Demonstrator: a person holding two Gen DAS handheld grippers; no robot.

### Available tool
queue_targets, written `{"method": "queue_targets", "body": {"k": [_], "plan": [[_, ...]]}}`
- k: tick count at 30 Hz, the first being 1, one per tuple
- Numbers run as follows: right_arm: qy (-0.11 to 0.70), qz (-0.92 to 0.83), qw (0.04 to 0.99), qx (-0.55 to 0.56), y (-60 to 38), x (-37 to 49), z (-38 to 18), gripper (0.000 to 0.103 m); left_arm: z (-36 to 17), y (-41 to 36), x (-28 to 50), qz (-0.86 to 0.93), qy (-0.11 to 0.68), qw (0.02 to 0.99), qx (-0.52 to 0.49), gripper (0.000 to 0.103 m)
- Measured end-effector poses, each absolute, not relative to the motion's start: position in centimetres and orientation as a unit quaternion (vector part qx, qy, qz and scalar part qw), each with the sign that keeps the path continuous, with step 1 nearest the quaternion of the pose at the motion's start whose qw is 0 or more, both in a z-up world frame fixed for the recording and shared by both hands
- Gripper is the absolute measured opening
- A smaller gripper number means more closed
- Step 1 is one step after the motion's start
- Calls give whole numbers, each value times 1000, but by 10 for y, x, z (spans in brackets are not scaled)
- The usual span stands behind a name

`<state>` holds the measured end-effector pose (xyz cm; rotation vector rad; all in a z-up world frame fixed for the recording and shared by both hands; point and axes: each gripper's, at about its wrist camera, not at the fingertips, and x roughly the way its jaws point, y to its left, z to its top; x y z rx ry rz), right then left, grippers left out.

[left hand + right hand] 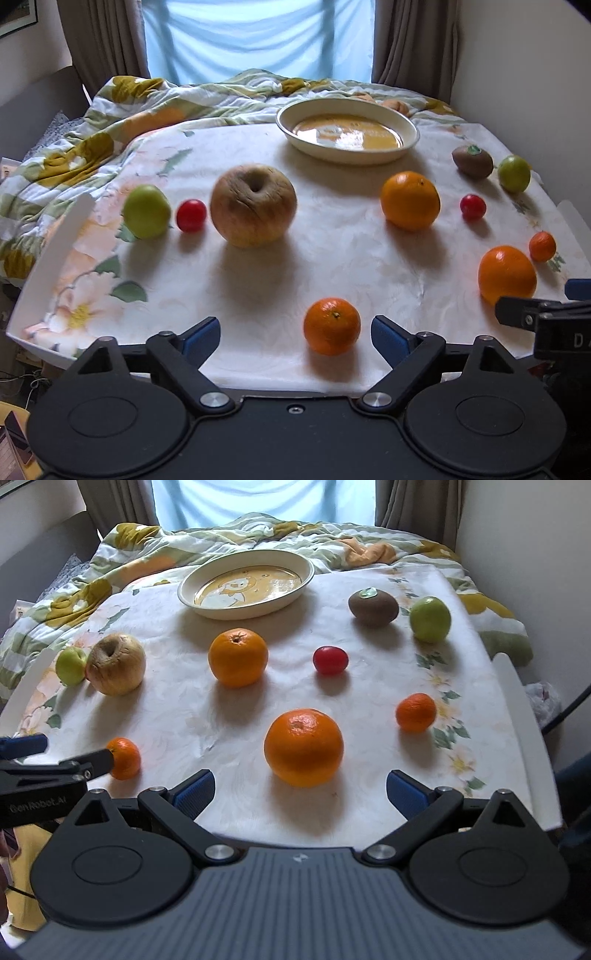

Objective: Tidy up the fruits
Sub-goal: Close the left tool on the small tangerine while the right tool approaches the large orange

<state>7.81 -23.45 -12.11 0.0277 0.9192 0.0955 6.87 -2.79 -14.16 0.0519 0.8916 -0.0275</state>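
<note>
Fruits lie scattered on a flowered tablecloth (332, 251). My left gripper (295, 332) is open, and a mandarin (331, 325) sits between its blue pads without touching them. My right gripper (299, 788) is open too, with a large orange (303, 747) just ahead between its fingers. Farther off lie a wrinkled apple (253, 205), a green fruit (146, 216), a cherry tomato (191, 215), a second orange (238, 657), another tomato (330, 660), a kiwi (373, 607), a second green fruit (429, 619) and a small mandarin (415, 712). A cream plate (240, 614) stands empty at the back.
A rumpled quilt (110, 122) lies behind the table and to its left, below a curtained window. The table's white edges (517, 716) rise at both sides. A finger of the left gripper (92, 764) shows beside the mandarin (123, 758) in the right wrist view.
</note>
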Motion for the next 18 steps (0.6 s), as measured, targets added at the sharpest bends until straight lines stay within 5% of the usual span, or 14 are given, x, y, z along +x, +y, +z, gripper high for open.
{"method": "queue_targets", "body": {"k": [12,18], "plan": [[452,51,890,26,-240,93,-150,103,-156,-39,74,-47,429,902,25,43],[447,54,893,21,-236,99,-150,103,-154,-37,74,-56,433,899,23,41]]}}
